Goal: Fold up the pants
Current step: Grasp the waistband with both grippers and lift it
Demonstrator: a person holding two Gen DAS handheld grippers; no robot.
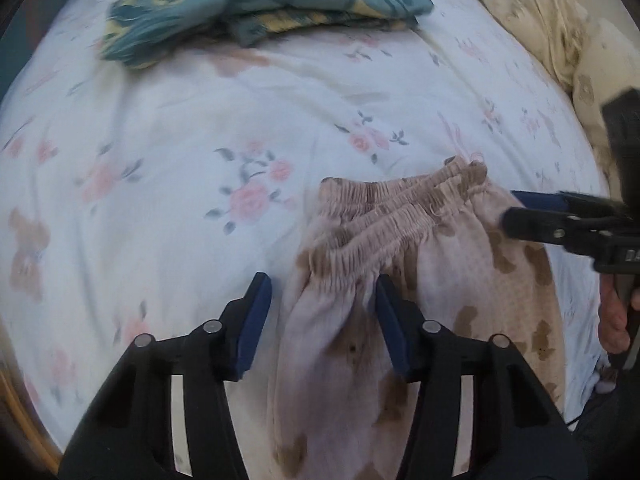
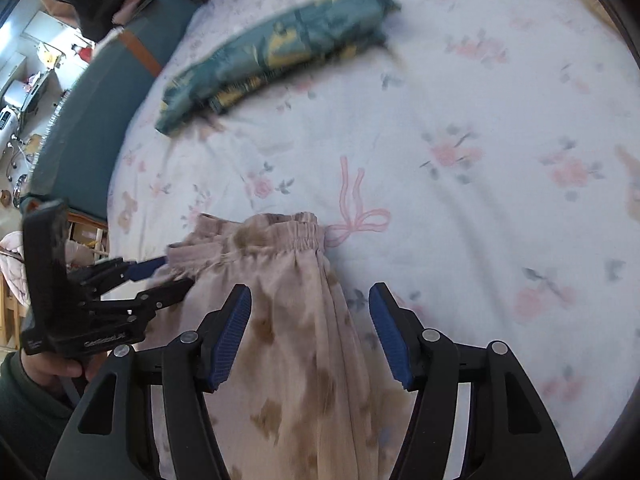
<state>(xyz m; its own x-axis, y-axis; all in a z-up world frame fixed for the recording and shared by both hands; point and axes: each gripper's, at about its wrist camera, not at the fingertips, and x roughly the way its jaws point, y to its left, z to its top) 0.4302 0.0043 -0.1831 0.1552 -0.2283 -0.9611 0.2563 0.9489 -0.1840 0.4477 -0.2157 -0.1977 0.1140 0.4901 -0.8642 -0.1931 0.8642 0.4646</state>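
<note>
Pants (image 1: 420,280) in pale pink with brown bear shapes lay on the floral bedsheet (image 1: 200,140), their gathered elastic waistband (image 1: 404,208) pointing up the bed and the legs running back under both cameras. Relative to the pants, the left gripper (image 1: 324,320) hovered over the left edge just below the waistband, its blue-padded jaws spread wide with a fold of the fabric lying between them, not pinched. The right gripper (image 2: 310,332) hung over the right edge of the pants, its jaws likewise released, cloth under the left finger and sheet under the right one. Well beyond the waistband lay a folded teal and yellow garment (image 1: 260,8). A cream bundle of cloth (image 1: 536,12) sat far off to the right of the pants.
</note>
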